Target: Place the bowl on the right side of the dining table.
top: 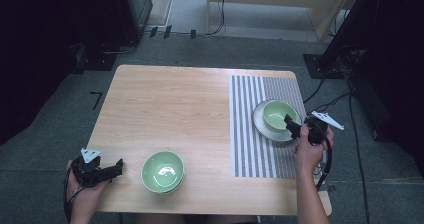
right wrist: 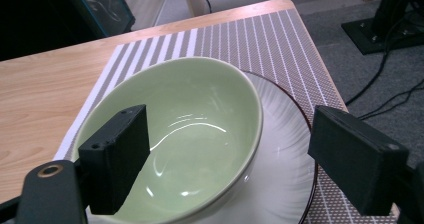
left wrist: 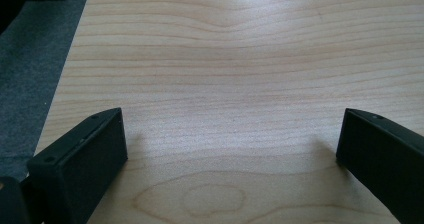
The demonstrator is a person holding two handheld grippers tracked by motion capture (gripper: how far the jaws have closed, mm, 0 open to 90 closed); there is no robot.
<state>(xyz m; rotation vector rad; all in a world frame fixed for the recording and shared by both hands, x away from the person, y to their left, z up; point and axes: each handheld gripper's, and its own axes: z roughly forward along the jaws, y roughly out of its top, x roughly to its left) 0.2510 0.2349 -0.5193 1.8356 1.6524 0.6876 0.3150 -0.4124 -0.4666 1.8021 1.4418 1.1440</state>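
Note:
A pale green bowl (top: pixel 276 114) (right wrist: pixel 200 129) sits on a white plate (top: pixel 265 129) (right wrist: pixel 285 174) on the striped placemat (top: pixel 250 134) at the right of the table. My right gripper (top: pixel 290 121) (right wrist: pixel 228 121) is open at the bowl's near right edge. One jaw hangs over the bowl's inside and the other over the plate, with the rim between them and neither pad pressing on it. My left gripper (top: pixel 119 166) (left wrist: pixel 232 124) stands open low over bare wood at the front left, with nothing between its jaws. Another green bowl (top: pixel 162 171), seemingly stacked on a further one, sits to its right.
The wooden table (top: pixel 170 104) (left wrist: pixel 225 59) has bare wood across its left and middle. Cables (top: pixel 330 101) and a black stand base (top: pixel 322 66) lie on the grey floor off the table's right edge. Dark equipment stands at the far left.

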